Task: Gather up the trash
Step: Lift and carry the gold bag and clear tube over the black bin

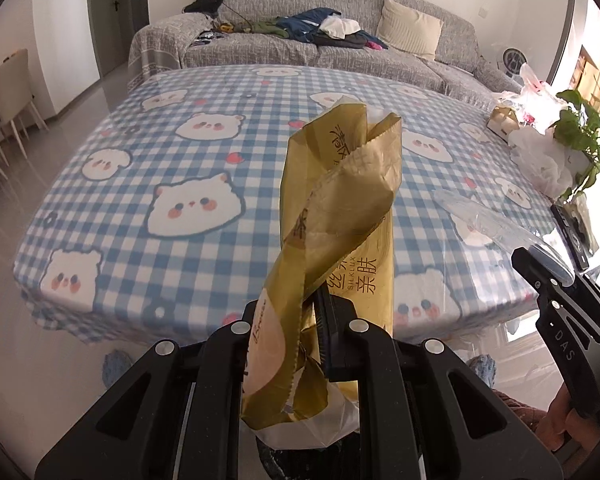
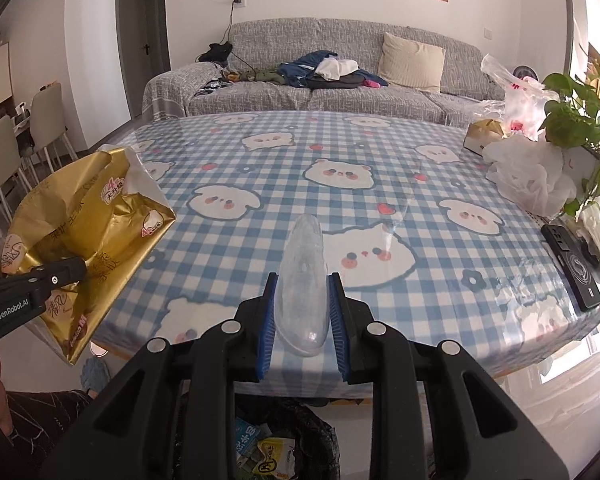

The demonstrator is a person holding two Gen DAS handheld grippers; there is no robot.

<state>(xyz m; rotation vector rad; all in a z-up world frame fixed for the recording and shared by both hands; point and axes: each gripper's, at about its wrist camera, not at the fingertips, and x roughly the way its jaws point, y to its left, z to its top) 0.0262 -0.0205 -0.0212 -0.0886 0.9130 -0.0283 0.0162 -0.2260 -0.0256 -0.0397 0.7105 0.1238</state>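
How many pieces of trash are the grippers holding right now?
2: a crumpled gold plastic tissue wrapper in the left gripper, and a clear plastic piece in the right gripper. More may be hidden.

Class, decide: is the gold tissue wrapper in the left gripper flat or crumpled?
Crumpled. The gold tissue wrapper is twisted and creased, torn open at its top, pinched in the left gripper.
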